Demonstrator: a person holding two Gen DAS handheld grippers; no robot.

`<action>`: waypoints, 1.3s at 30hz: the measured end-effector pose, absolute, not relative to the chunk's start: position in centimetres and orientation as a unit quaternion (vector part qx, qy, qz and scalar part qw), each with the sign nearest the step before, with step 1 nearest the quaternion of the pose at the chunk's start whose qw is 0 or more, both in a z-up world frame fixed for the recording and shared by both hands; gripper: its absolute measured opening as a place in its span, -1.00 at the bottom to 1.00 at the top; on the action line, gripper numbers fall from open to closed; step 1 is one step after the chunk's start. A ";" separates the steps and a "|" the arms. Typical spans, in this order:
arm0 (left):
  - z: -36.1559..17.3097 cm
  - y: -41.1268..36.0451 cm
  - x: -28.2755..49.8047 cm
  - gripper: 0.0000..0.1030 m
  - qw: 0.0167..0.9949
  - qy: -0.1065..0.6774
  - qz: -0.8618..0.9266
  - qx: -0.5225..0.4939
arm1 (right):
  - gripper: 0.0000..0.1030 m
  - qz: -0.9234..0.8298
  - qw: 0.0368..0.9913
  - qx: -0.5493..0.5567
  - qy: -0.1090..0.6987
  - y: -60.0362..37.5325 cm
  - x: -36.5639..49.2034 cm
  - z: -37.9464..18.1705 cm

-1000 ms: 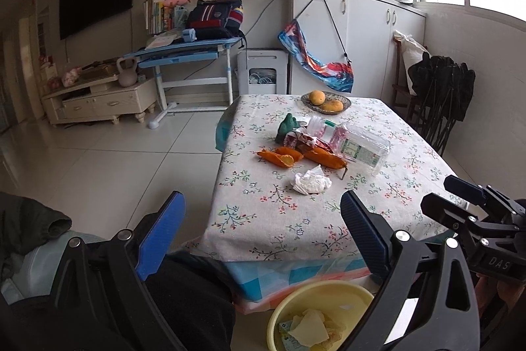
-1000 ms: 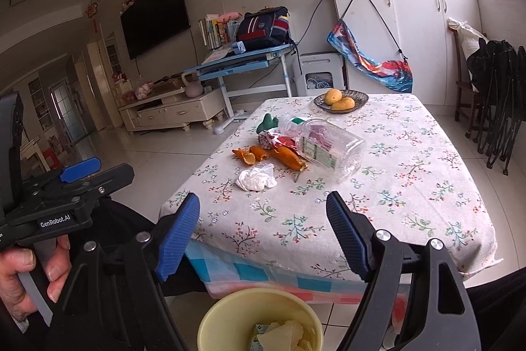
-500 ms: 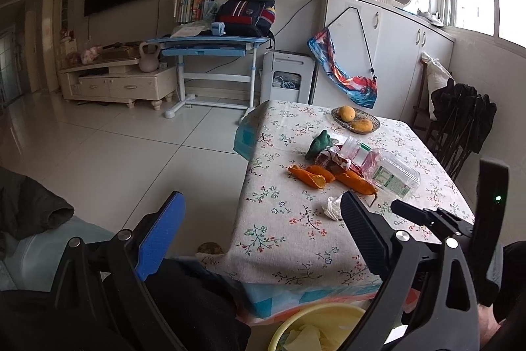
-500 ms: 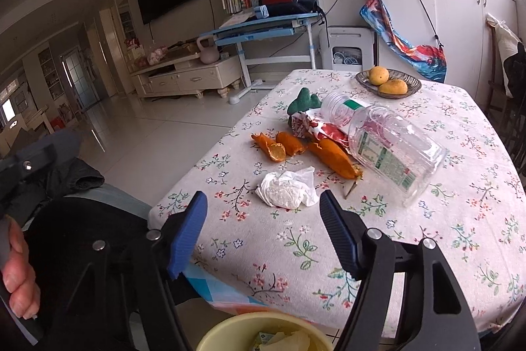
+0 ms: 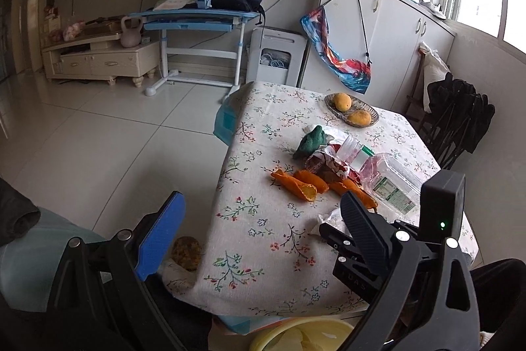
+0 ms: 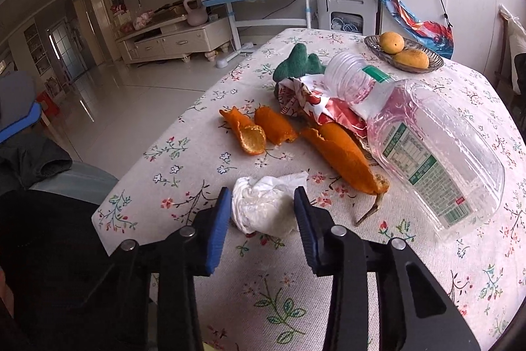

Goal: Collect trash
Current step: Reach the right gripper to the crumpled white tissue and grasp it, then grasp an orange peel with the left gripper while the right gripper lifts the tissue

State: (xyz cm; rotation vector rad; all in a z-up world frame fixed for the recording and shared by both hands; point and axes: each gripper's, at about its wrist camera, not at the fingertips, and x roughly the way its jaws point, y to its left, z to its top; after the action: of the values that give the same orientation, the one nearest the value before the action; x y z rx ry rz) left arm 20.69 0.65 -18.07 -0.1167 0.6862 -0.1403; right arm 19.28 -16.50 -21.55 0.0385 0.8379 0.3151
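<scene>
A crumpled white tissue (image 6: 263,209) lies on the floral tablecloth (image 6: 184,186) near the front edge. My right gripper (image 6: 261,213) straddles it with its jaws closing; the blue pads stand right at its sides, without squeezing it. Behind it lie orange peels (image 6: 250,134), a red wrapper (image 6: 312,104) and a clear plastic bottle (image 6: 427,153) on its side. My left gripper (image 5: 263,229) hangs wide open and holds nothing, over the table's near left corner. From there the tissue (image 5: 332,217) is mostly hidden by its right finger.
A yellow basin (image 5: 296,334) with paper scraps sits below the table's front edge. A green plush item (image 6: 296,61) and a dish (image 6: 427,63) holding two fruits stand farther back. Dark folded chairs (image 5: 457,120) are at the table's right; tiled floor (image 5: 98,137) lies to the left.
My right gripper has moved forward and down onto the table, and its jaws have narrowed around the tissue. My left gripper has drifted left, staying open.
</scene>
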 end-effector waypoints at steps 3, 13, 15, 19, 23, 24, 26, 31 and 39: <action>-19.2 -0.3 23.1 0.78 0.927 0.361 -0.078 -0.064 | -0.34 0.161 0.899 0.016 0.408 -16.9 18.6 -21.2; -24.9 -5.1 31.6 0.28 0.888 0.447 -0.093 -0.052 | -0.34 0.153 0.898 0.054 0.408 -21.6 14.6 -19.4; -25.8 -5.7 32.4 0.27 0.884 0.455 -0.093 -0.046 | -0.34 0.151 0.898 0.064 0.408 -22.3 14.7 -19.5; -27.1 -6.4 33.4 0.04 0.878 0.467 -0.098 -0.035 | -0.34 0.149 0.899 0.062 0.408 -22.7 15.2 -19.8; -27.3 -6.3 33.4 -0.51 0.876 0.467 -0.119 -0.020 | -0.34 0.141 0.898 0.066 0.412 -23.3 15.2 -20.1; -27.1 -6.2 33.3 -0.53 0.875 0.467 -0.126 -0.019 | -0.33 0.138 0.898 0.067 0.412 -23.4 15.1 -20.1; -26.9 -6.0 32.9 -0.54 0.874 0.464 -0.143 -0.015 | -0.32 0.133 0.898 0.072 0.413 -23.8 15.2 -20.2; -27.0 -6.1 33.0 -0.53 0.877 0.464 -0.122 0.007 | -0.28 0.126 0.894 0.077 0.423 -24.3 15.4 -21.0; -26.0 -6.2 31.9 -0.62 0.884 0.448 -0.136 0.013 | -0.35 0.134 0.893 0.097 0.419 -24.9 15.4 -21.1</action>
State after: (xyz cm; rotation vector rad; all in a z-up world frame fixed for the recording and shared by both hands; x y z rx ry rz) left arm 31.91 -6.23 -25.98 0.0267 0.9321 -0.2821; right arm 15.40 -24.94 -21.12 0.2010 0.8691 0.2790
